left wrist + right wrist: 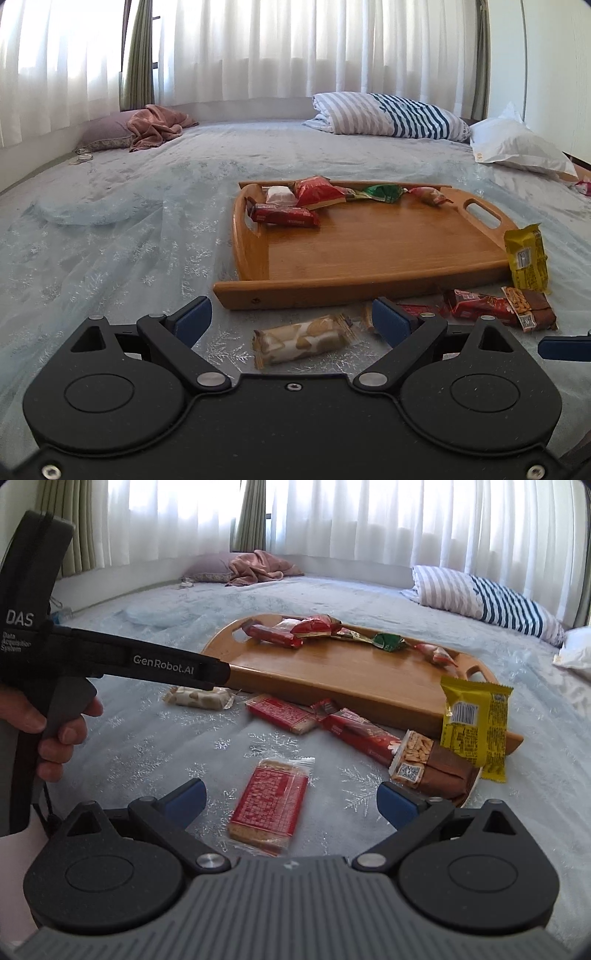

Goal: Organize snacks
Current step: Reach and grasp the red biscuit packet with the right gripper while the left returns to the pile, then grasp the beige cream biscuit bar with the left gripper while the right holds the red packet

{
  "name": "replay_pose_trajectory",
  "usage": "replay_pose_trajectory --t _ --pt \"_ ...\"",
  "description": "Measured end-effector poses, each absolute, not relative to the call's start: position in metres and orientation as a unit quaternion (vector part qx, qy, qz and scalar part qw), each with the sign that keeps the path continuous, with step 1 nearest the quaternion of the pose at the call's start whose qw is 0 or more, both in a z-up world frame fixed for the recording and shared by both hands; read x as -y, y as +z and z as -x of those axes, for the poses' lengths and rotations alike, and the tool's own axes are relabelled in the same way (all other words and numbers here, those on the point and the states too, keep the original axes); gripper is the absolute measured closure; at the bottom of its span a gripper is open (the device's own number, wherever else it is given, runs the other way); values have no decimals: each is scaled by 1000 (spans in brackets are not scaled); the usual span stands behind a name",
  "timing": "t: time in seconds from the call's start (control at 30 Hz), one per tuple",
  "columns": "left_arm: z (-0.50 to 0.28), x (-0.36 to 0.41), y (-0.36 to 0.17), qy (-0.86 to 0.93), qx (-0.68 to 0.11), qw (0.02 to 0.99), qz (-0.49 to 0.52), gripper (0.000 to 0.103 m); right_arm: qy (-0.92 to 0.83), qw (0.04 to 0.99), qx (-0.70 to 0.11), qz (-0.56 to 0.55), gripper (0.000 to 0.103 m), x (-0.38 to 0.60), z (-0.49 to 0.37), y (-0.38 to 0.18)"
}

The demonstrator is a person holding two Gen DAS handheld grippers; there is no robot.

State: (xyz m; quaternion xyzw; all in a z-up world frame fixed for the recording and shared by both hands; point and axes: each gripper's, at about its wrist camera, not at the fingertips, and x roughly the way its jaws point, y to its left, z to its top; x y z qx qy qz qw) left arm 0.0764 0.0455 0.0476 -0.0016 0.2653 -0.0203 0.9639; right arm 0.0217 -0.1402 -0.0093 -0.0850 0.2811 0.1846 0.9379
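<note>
Both claws gape empty over the bed (110, 229): left claw (291, 319) around a beige biscuit pack (303, 339), right claw (291, 799) around a red wafer pack (269, 805), near the wooden tray (369, 251)

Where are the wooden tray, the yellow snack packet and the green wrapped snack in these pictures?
wooden tray (369, 251): left wrist view, bare middle of its floor.
yellow snack packet (474, 725): right wrist view, middle of its printed back.
green wrapped snack (384, 193): left wrist view, middle of the wrapper.
</note>
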Motion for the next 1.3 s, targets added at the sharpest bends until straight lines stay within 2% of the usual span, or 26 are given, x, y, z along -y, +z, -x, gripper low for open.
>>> replay_pose_trajectory --t 0.13,0.2,0.53,0.7,1.0,1.07,1.3 --pt "-78 -45 42 -29 -277 960 16 10 190 934 -293 81 0 136 -25 -14" --pt "-78 -44 40 -23 -278 960 13 10 190 933 -298 71 6 136 -26 -16" --pt "-81 -48 34 -3 -289 957 11 10 172 937 -298 58 13 137 -25 -17" --pt "-81 -53 30 -1 -297 955 24 10 175 937 -296 56 36 138 -27 -14" --pt "-81 -52 28 2 -303 953 20 10 163 941 -293 38 61 148 -29 -10" --pt "-82 -52 27 0 -304 952 26 10 162 942 -291 38 64 150 -29 -10" --pt "-82 -49 27 1 -305 952 25 10 170 941 -289 31 65 153 -30 -9"
